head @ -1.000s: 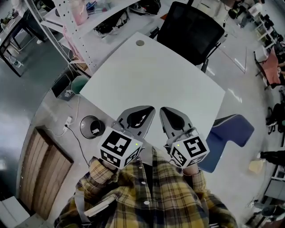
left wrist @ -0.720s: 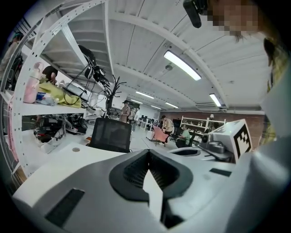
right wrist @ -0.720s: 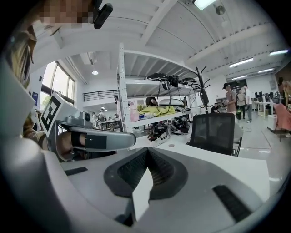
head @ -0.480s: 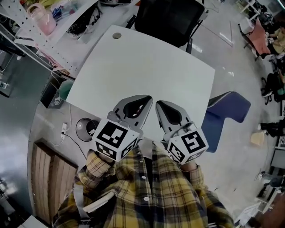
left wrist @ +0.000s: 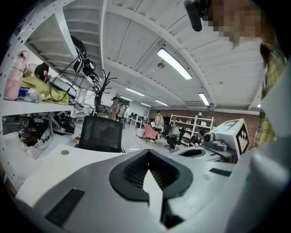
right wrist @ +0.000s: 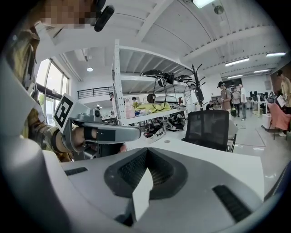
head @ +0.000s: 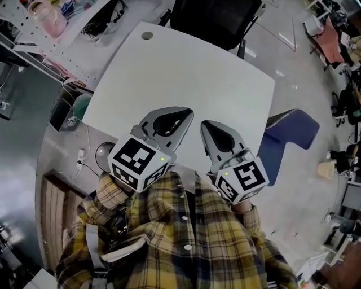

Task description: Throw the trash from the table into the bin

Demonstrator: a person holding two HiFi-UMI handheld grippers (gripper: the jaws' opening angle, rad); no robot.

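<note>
Bin, round, grey, open-topped, on floor just beside near-left edge of white square surface, partly hidden behind marker cube of left hand-held gripper. Left hand-held gripper and right hand-held gripper side by side above near edge of surface, tips pointing across it. Both with jaws pressed together, nothing between. Small round grey cap at far corner of surface. Black mesh office chair just beyond far edge.

A round grey bin sits on the floor just beside the white table.
</note>
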